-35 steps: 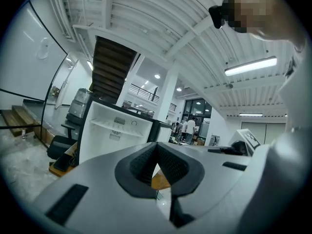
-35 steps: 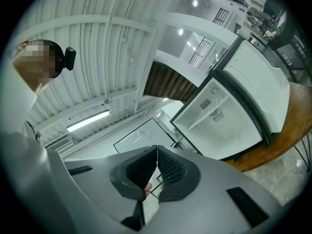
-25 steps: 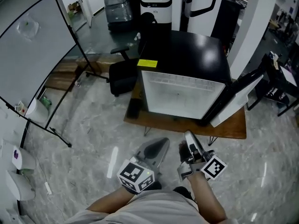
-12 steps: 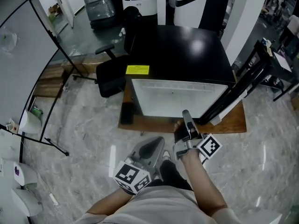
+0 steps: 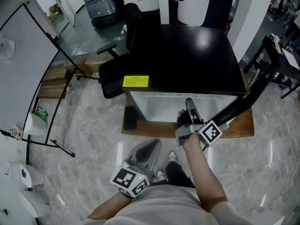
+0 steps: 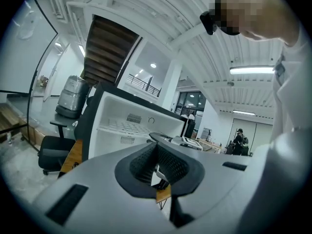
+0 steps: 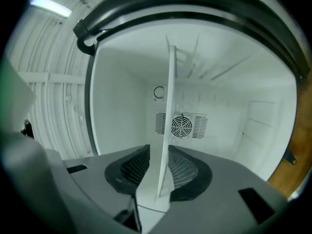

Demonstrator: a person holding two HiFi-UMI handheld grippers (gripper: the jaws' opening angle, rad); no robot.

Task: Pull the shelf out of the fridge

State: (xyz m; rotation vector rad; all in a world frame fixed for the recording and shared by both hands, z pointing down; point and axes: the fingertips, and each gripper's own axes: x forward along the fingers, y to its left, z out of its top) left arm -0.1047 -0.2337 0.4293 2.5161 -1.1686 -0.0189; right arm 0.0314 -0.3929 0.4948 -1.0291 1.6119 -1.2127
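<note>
The black-topped fridge (image 5: 187,55) stands with its door (image 5: 243,100) swung out to the right, showing its white inside (image 5: 157,108). My right gripper (image 5: 190,108) reaches into the opening at the front. In the right gripper view the white shelf (image 7: 169,111) runs edge-on straight between the jaws, and my right gripper (image 7: 160,172) is shut on its front edge. A round fan grille (image 7: 181,126) shows on the back wall. My left gripper (image 5: 147,151) hangs low near the person's legs, shut and holding nothing; in its own view the left gripper (image 6: 157,165) points at the fridge and the shelf (image 6: 122,128).
The fridge sits on a low wooden platform (image 5: 239,125). A black office chair (image 5: 112,78) stands at its left, a whiteboard on a stand (image 5: 28,78) farther left. A yellow label (image 5: 135,81) marks the fridge's front left corner. Marble floor lies all around.
My right gripper has moved forward from the floor side into the fridge opening, onto the shelf's edge. The head view has closed in. The left gripper stayed low.
</note>
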